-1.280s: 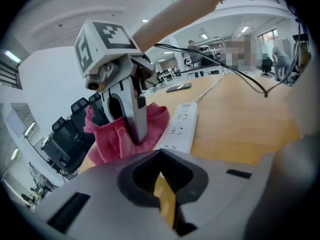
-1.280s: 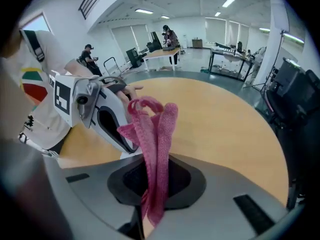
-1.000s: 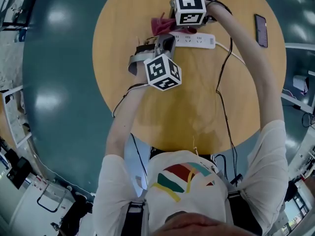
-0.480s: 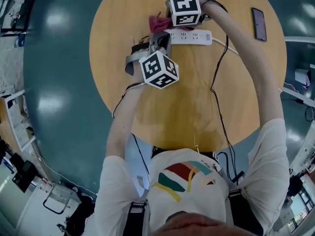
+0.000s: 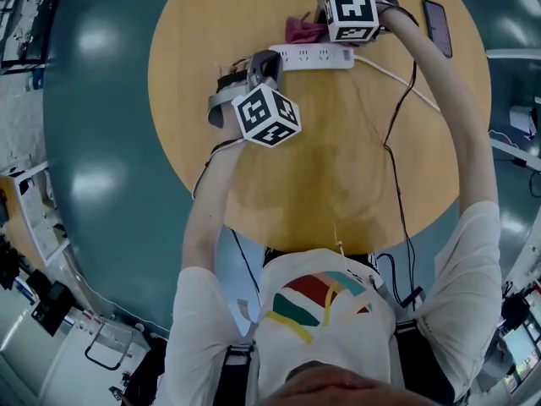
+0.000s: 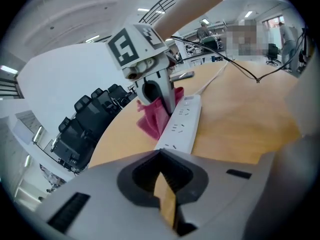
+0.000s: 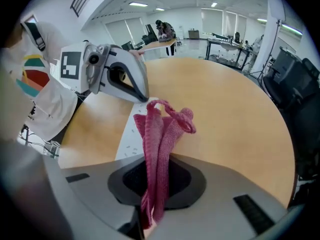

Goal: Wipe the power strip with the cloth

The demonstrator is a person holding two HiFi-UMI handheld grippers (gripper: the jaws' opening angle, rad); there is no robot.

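Observation:
A white power strip (image 5: 311, 57) lies at the far side of the round wooden table (image 5: 338, 176). My right gripper (image 5: 317, 25) is shut on a pink cloth (image 5: 303, 30), which hangs against the strip's far edge. In the right gripper view the cloth (image 7: 160, 134) rises folded out of the shut jaws, with the strip (image 7: 127, 141) just left of it. My left gripper (image 5: 264, 64) is shut on nothing, its tip at the strip's left end. In the left gripper view the strip (image 6: 181, 124) runs away from the jaws toward the cloth (image 6: 152, 116).
A dark phone (image 5: 436, 28) lies at the table's far right edge. The strip's white cable (image 5: 397, 79) trails right, and black cables (image 5: 393, 159) cross the table toward the person. Teal floor surrounds the table; black chairs (image 6: 85, 126) stand beyond it.
The right gripper has carried the cloth rightward along the strip, from its left end toward its middle. The left gripper has stayed at the strip's left end.

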